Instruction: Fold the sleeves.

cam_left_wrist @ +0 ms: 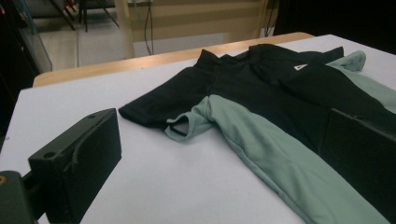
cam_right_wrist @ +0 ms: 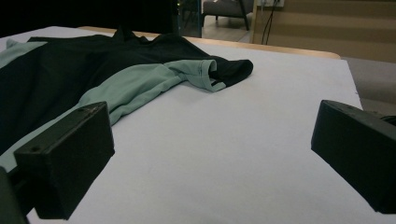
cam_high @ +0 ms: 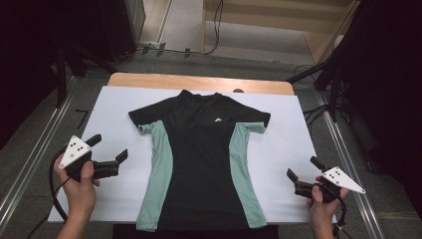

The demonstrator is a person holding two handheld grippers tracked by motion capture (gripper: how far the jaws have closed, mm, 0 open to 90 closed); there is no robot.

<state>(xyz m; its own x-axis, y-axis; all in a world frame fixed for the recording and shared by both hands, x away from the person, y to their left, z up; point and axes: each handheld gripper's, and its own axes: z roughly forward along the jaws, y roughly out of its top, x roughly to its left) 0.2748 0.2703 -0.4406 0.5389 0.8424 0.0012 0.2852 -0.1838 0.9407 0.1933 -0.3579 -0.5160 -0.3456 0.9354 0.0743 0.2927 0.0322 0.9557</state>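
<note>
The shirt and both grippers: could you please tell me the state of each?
Shirt: spread flat, front up, sleeves out, on the white sheet.
Left gripper: open, beside the shirt, holding nothing.
Right gripper: open, beside the shirt, holding nothing.

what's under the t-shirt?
The t-shirt lies flat on a white sheet, which covers a wooden table whose far edge shows. Its hem reaches the sheet's near edge. Anything beneath the fabric is hidden. Both claws are off it, open.

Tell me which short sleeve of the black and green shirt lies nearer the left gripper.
The short sleeve at the high view's left, beside the open left gripper; the other sleeve lies across the shirt.
</note>
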